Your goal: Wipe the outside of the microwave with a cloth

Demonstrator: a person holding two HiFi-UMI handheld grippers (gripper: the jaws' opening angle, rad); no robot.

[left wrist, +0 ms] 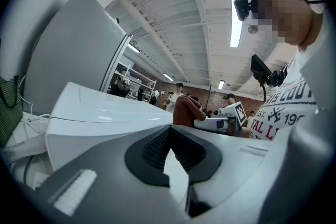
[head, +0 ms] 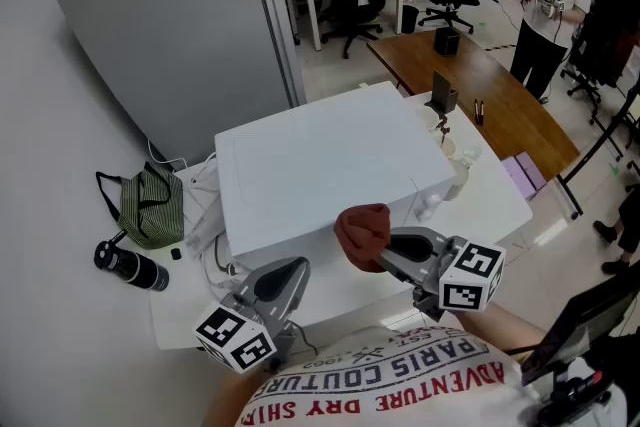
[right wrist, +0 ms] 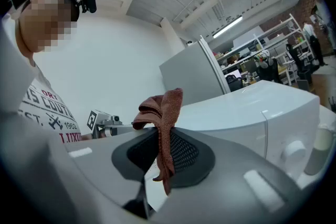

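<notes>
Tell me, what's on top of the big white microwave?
Nothing sits on the flat white top of the microwave. The red cloth, pinched in the right gripper, hangs at its near edge and hides a small patch there, so that bit cannot be seen.

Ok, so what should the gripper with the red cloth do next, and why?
Probably press the cloth down onto the top of the microwave and start sliding it across. The right gripper has its jaws shut on the bunched cloth, right at the microwave's front edge, and the white top stretches out ahead of it with nothing lying on it.
</notes>
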